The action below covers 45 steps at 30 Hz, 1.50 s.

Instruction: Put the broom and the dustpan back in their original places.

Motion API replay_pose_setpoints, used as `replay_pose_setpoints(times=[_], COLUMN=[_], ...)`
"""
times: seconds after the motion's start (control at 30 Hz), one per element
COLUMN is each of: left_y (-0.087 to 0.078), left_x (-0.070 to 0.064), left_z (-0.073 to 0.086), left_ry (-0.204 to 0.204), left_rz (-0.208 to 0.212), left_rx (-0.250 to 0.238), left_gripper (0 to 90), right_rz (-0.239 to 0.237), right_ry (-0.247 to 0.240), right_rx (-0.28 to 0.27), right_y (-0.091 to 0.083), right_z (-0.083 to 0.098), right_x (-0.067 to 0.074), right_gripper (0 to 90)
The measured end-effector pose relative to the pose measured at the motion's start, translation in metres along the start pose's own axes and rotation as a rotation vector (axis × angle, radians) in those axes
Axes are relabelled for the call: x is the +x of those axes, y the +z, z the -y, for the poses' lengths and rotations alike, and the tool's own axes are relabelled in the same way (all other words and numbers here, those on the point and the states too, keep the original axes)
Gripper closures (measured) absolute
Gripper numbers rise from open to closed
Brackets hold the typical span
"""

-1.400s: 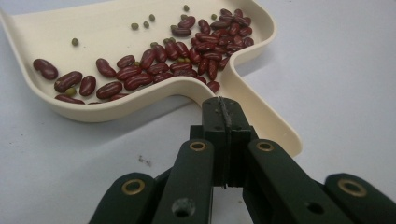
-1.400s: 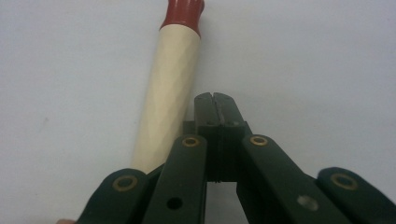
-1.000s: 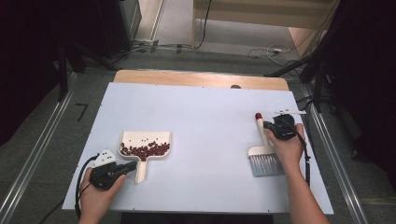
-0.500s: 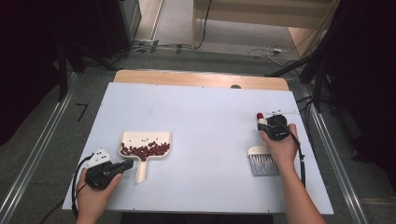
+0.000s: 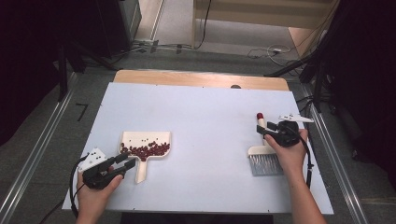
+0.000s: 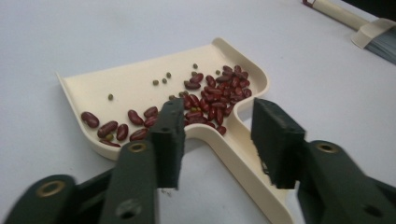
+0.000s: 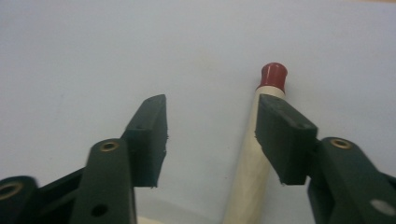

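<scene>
Dustpan [image 5: 145,150] sits on the pale worktop [image 5: 205,116], loaded with red beans [image 5: 148,150] and a few small green ones, its handle pointing back at the person. The brush [image 5: 263,151] lies well to the right of the dustpan, red-capped handle pointing away.

Both tools look freshly let go. The left gripper [image 5: 125,161] hovers at the dustpan's handle, its fingers [image 6: 169,140] having just been opening — parted now, one on each side of the handle without pressing it. The right gripper [image 5: 261,130], right of the dustpan over the brush handle, has likewise just been opening; its fingers [image 7: 148,135] stand apart, the handle under one of them, untouched.

Sweeping seems finished, I'd say — next both hands need only draw back cleanly without nudging the dustpan.

The brush's bristles are partly hidden behind the right hand [image 5: 285,154].
</scene>
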State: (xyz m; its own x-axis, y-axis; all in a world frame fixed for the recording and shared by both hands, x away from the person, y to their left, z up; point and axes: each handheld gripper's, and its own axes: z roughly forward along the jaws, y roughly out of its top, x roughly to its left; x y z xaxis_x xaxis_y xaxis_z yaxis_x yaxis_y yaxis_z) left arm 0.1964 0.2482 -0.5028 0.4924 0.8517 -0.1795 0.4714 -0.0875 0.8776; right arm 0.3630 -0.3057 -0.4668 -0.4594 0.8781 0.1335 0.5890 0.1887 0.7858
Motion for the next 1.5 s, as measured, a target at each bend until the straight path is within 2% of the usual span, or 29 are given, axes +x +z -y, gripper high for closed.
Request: replay_pose_setpoints(times=[0.2,0.33,0.6,0.77,0.97,1.07,1.23,1.5], left_y=[0.0,-0.001,-0.001,0.0,-0.001,-0.001,-0.001,0.001], left_x=[-0.001,0.0,0.0,0.0,0.001,0.001,0.001,0.008], left_z=[-0.002,-0.003,-0.003,-0.003,-0.003,-0.003,-0.002,0.001], left_ry=[0.011,0.012,0.015,0.017,0.019,0.02,0.026,0.025], left_rz=[-0.007,0.012,0.034,0.049,0.044,0.056,0.077,0.068], left_rx=[-0.027,-0.038,-0.053,-0.055,-0.059,-0.063,-0.08,-0.08], left_gripper=[33.3,25.9,13.2,7.7,2.7,0.7,0.0,0.0], right_rz=[-0.049,-0.061,-0.077,-0.074,-0.061,-0.06,-0.062,-0.045], right_ry=[-0.027,-0.033,-0.049,-0.042,-0.045,-0.043,-0.031,-0.008], right_rx=[-0.073,-0.116,-0.15,-0.184,-0.178,-0.185,-0.194,-0.205], right_y=[-0.022,-0.034,-0.052,-0.064,-0.074,-0.08,-0.089,-0.101], right_z=[0.012,0.02,0.038,0.05,0.066,0.074,0.086,0.107], right_x=[0.001,0.002,0.006,0.006,0.006,0.005,-0.001,-0.014], right_gripper=[23.2,14.1,1.2,0.0,0.0,0.0,0.0,0.0])
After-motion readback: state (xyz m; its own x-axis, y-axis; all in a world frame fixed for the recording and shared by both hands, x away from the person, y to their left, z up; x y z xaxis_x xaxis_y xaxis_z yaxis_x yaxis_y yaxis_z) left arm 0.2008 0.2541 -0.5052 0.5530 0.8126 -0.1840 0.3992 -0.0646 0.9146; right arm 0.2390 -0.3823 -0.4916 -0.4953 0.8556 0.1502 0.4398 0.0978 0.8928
